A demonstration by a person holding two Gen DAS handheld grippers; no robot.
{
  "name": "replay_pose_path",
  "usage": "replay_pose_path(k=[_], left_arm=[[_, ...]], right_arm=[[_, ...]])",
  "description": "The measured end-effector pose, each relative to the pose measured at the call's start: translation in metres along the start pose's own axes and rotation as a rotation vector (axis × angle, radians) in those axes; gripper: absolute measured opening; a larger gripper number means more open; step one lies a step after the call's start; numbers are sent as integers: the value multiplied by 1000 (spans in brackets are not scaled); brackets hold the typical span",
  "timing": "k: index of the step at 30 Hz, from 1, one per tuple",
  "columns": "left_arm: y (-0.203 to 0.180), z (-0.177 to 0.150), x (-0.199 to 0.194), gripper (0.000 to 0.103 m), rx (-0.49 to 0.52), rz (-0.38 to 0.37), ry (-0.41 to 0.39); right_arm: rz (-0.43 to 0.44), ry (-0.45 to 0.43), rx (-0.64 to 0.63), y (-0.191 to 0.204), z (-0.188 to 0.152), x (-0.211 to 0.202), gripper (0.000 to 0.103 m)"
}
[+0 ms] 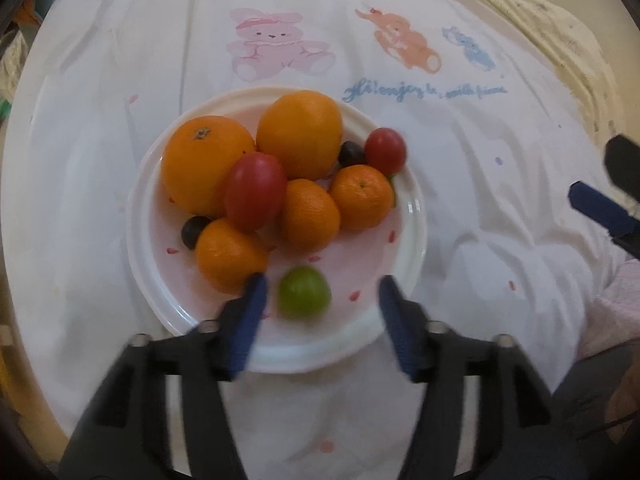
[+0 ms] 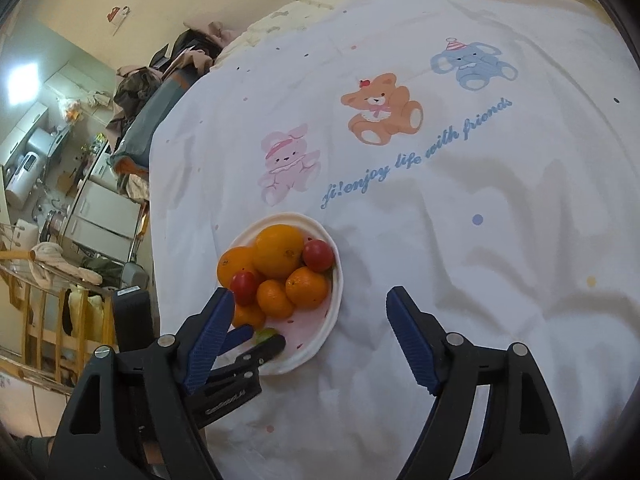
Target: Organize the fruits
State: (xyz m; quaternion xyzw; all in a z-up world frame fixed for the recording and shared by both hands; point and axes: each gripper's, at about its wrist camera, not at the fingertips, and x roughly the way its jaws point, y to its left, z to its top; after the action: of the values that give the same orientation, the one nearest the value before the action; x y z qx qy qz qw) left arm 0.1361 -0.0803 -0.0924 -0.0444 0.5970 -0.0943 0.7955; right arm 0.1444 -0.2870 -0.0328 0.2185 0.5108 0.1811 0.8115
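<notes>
One green fruit (image 1: 304,295) between the left gripper (image 1: 320,300) jaws, well off centre: just beside the left pad (image 1: 250,320), clear gap to the right pad (image 1: 396,320). Jaws spread wide, nothing pinched. Roundish, no long axis worth aligning to; blurred in the left wrist view, so contact with the left pad can't be told.

Sits on the near part of the white plate (image 1: 416,208), apart from the pile behind it: two big oranges (image 1: 298,134), three mandarins (image 1: 310,214), two red tomatoes (image 1: 254,190), two dark berries (image 1: 194,232). Nearest mandarin (image 1: 228,254) right at the left pad tip, partly behind it. Plate on a bedsheet (image 1: 480,200) with cartoon animal print, so soft footing, may tilt under load.

Right gripper (image 2: 312,316) also spread and empty, hovering over sheet to the right of the plate (image 2: 334,304). In the right wrist view only a sliver of the green fruit (image 2: 266,334) visible, mostly hidden behind the left gripper's fingers (image 2: 272,346).

Judgement: left clearly nearer, already straddling it; probably the pick. Likely needs a small shift leftward to centre before closing, else right pad sweeps it into the mandarin. Risk: round fruit rolling out on the smooth plate, or left pad catching the mandarin too.
</notes>
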Motion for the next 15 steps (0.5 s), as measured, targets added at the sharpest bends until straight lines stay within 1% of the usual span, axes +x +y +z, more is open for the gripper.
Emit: replay_pose_path(k=[2, 3, 8, 13, 15], left_arm=[[-3, -2, -7, 77, 9, 16, -16], [-3, -4, -12, 78, 16, 22, -36], [-1, -12, -37, 79, 37, 10, -89], [14, -19, -70, 79, 17, 62, -180], [21, -23, -85, 79, 7, 105, -229]], right_arm=[[-1, -3, -6, 2, -3, -2, 81], [-1, -3, -8, 2, -5, -3, 81], [5, 3, -19, 6, -17, -9, 81], [6, 7, -37, 11, -32, -16, 81], [5, 6, -49, 14, -39, -20, 81]])
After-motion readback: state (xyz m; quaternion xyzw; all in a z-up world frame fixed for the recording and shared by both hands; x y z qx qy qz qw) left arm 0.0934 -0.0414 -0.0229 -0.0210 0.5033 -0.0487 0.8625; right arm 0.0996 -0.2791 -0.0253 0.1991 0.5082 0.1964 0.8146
